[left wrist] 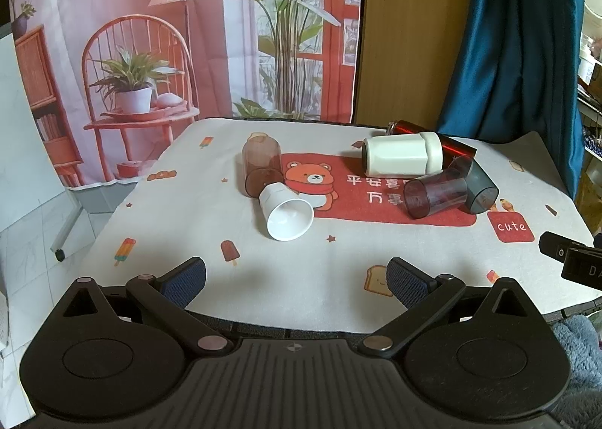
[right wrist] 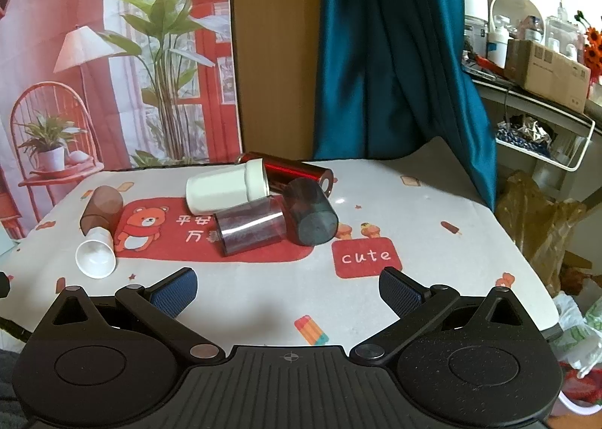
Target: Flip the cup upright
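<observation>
1. A printed backdrop (left wrist: 180,34) hangs in the upper left of the left wrist view, showing a lamp, a red chair and potted plants.
2. A teal curtain (right wrist: 395,52) falls at top centre of the right wrist view, beside a wooden panel (right wrist: 274,52).
3. The cartoon tablecloth (left wrist: 320,271) fills the middle, with a bear picture (left wrist: 312,180) and a red "cute" patch (right wrist: 367,257).
4. A cluttered shelf (right wrist: 534,90) with a cardboard box (right wrist: 545,71) sits at upper right.

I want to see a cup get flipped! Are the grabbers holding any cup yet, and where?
No. The left gripper and right gripper are both open, holding nothing.
</observation>
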